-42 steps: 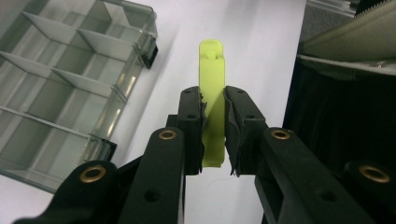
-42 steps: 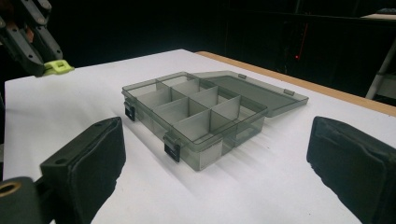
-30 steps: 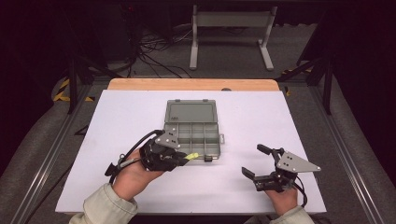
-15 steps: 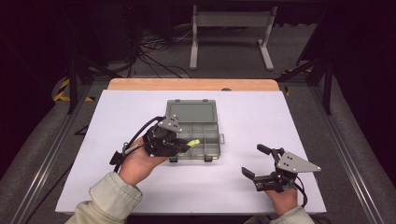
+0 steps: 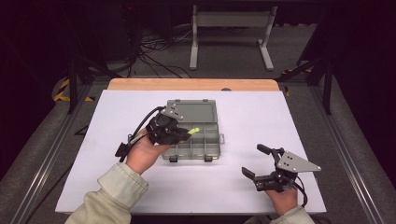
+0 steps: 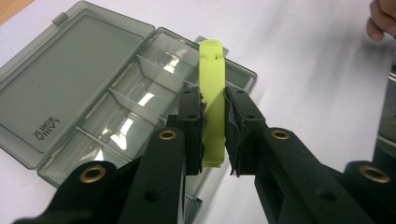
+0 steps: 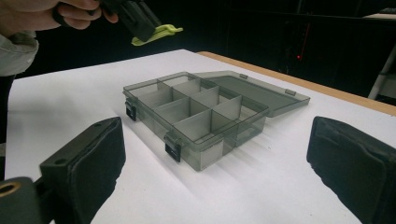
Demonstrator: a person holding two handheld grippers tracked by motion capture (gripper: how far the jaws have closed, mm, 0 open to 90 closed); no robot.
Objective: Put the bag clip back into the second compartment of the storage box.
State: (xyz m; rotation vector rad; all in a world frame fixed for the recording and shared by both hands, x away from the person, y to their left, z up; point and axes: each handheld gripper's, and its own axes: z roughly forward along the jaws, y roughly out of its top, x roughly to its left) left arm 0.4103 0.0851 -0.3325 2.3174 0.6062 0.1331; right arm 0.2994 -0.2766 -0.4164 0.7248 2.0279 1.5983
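Observation:
A grey see-through compartment box [image 5: 191,112] lies open at the middle of the white table, its lid folded back on the far side. My left gripper [image 5: 186,134] hovers above the box's compartments, shut on a flat yellow-green plastic piece [image 5: 194,130]. In the left gripper view the pads [image 6: 193,112] press both faces of the yellow-green piece [image 6: 212,70], which sticks out past them over the box [image 6: 70,79]. My right gripper [image 5: 253,160] rests open near the table's front right, aimed at the box [image 7: 196,116], with nothing between its jaws. The right gripper view shows the left gripper [image 7: 140,21] holding the yellow-green piece [image 7: 159,32] aloft.
The white table top [image 5: 289,126] ends in a wooden strip [image 5: 191,84] at the far edge. Behind it a metal stand [image 5: 231,32] and cables [image 5: 154,51] sit on the dark floor. Rails run along both sides of the table.
My left gripper has carried the yellow-green piece away from the person, from the box's near edge to above its compartments. The right gripper has stayed in place.

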